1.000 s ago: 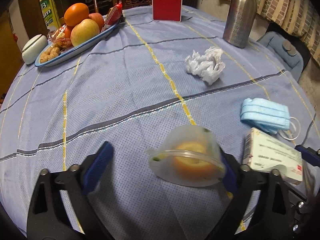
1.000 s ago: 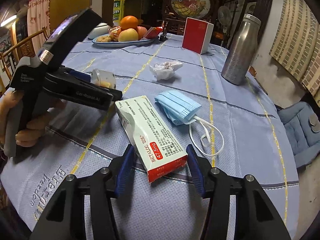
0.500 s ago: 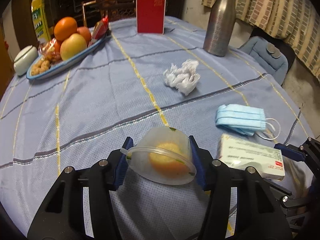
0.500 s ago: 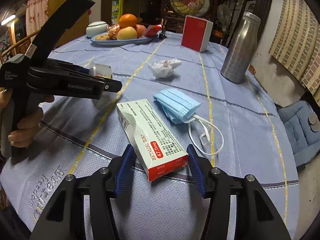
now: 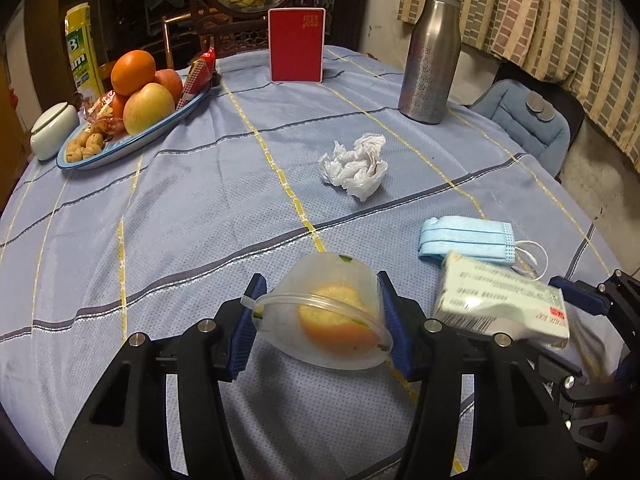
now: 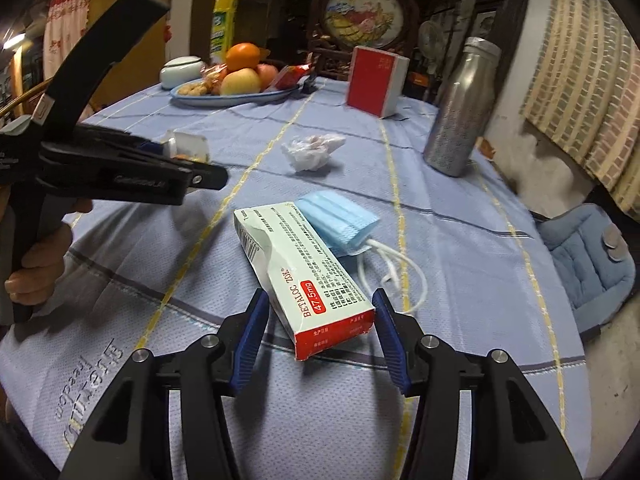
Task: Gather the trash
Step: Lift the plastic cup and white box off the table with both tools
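While the cup (image 5: 324, 316) sat tilted above the table (image 5: 180, 200):
Left tool (image 5: 320, 320): pinched the cup, both pads on its walls, orange scrap inside.
Right tool (image 6: 318, 332): clamped on the box's (image 6: 304, 276) near end; far end raised, touching the mask (image 6: 340, 224).
Tissue (image 5: 354, 166): crumpled mid-table, apart from both tools.
Bottle (image 5: 430, 56): upright, far right.
Fruit plate (image 5: 132, 144): far left.

left gripper (image 5: 320, 322) was wide open around the plastic cup (image 5: 326, 320) a second ago; its pads have since closed onto the cup's sides. cup now tilted and off the tablecloth (image 5: 200, 208), lifted slightly. medicine box (image 6: 302, 276) end also raised.
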Tool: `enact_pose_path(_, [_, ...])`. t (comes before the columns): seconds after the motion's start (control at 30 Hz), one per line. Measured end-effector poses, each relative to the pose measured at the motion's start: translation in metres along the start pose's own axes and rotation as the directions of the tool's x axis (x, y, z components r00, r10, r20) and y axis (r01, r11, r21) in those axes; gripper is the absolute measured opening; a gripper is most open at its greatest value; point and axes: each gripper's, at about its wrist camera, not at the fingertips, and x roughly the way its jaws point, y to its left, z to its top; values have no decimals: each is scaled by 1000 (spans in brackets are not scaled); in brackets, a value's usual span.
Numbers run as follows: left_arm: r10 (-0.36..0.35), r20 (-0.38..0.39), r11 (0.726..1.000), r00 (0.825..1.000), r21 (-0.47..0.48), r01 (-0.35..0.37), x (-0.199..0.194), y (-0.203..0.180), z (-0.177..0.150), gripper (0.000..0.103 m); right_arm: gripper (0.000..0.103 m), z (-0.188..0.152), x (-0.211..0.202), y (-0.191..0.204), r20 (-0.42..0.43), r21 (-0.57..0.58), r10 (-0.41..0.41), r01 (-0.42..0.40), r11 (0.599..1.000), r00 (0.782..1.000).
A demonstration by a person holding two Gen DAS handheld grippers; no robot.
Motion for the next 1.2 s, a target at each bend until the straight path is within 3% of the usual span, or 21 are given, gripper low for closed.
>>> enact_pose_path(0.2, [13, 25, 1000, 1000, 10, -13, -10, -3, -4, 55, 53, -5, -18, -8, 82, 103, -179, 170, 980, 980])
enact_pose_path(0.47, [-16, 72, 1000, 997, 12, 15, -31, -7, -11, 55, 53, -39, -50, -2, 122, 173, -392, 370, 913, 912])
enact_pose_path(1.07, [-99, 105, 994, 989, 48, 94, -61, -30, -36, 55, 53, -95, -124, -40, 131, 328, -440, 380, 865, 888])
enact_pose_path(1.2, [-124, 105, 990, 987, 74, 117, -68, -47, -39, 55, 53, -108, -139, -49, 134, 351, -466, 398, 848, 874])
